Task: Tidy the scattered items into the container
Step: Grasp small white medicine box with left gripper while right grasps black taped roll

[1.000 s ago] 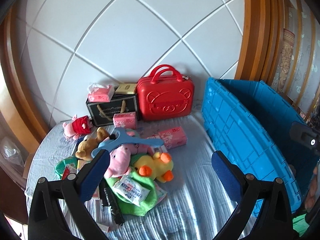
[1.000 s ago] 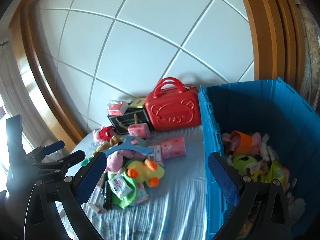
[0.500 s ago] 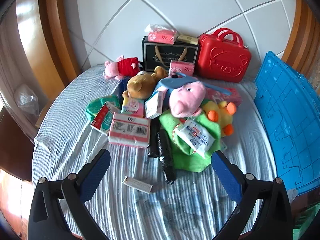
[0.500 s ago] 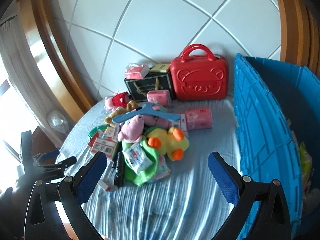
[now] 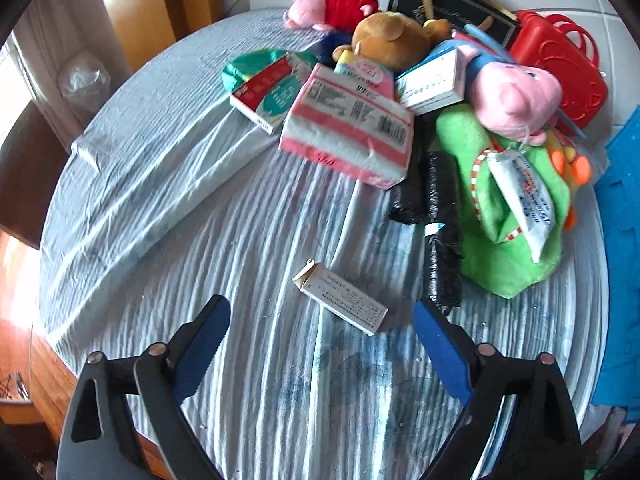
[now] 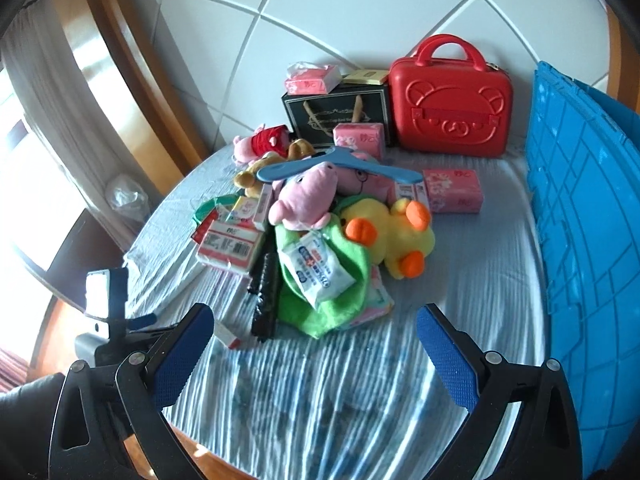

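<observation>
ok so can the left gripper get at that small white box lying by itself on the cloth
Probably yes. The left gripper is open, and the small white box lies flat on the striped cloth just ahead of its fingertips, apart from the pile. Only the black roll sits close on one side.

Right ahead of your left gripper (image 5: 320, 322) lies a small carton (image 5: 340, 299) on the tablecloth (image 5: 160, 200). Behind it the heap begins: tissue pack (image 5: 347, 128), 2 rolls (image 5: 430, 208) to its right, then the frog plush (image 5: 504, 216). The pig plush (image 6: 306, 196) tops the heap; crate (image 6: 580, 208) stands right, suitcase (image 6: 450, 96) behind.
</observation>
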A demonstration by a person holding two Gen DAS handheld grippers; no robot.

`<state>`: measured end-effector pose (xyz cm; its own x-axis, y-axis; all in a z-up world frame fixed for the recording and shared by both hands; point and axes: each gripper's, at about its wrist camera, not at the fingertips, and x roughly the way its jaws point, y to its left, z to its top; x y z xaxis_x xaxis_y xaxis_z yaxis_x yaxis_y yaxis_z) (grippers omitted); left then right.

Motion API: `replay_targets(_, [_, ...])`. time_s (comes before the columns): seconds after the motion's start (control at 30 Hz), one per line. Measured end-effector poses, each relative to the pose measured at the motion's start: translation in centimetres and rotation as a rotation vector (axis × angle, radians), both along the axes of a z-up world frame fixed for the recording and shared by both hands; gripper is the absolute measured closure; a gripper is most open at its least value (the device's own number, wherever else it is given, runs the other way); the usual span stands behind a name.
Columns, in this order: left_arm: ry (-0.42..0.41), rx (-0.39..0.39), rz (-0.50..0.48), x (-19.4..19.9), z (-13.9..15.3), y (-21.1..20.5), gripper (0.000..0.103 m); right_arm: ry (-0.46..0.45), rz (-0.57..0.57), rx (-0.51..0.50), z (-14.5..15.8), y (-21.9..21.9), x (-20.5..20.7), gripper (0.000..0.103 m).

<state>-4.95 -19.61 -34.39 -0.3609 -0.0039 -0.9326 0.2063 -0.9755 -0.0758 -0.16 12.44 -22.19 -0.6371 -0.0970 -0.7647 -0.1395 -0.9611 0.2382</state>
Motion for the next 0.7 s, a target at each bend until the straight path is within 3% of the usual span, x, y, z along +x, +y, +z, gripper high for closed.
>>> replay_targets(0.1, [-0.008,0.037,0.054,-0.4,-2.6,-0.3,0.023,-0.028,0.029,0.001,-1.8,-1.0,-0.7,0.000])
replay_targets(0.27, [-0.018,0.057,0.080,-1.8,-5.6,0.0,0.025,-0.083,0.059,-0.004,-5.0,-2.3,-2.0,0.000])
replay_targets(0.37, [-0.030,0.026,0.046,-2.4,-7.3,0.5,0.035,-0.117,0.078,-0.007,-7.0,-3.1,-3.0,0.000])
replay_targets(0.43, [0.000,-0.025,0.009,-2.2,-7.3,0.6,0.051,-0.134,0.095,0.000,-8.3,-3.9,-3.7,0.000])
replay_targets(0.53, [0.032,-0.002,-0.059,-1.5,-7.1,-0.2,0.063,-0.160,0.116,0.000,-10.4,-5.1,-5.1,0.000])
replay_targets(0.7, [0.047,0.038,-0.155,0.7,-6.7,-2.7,0.074,-0.203,0.139,-0.022,-14.1,-7.8,-8.0,0.000])
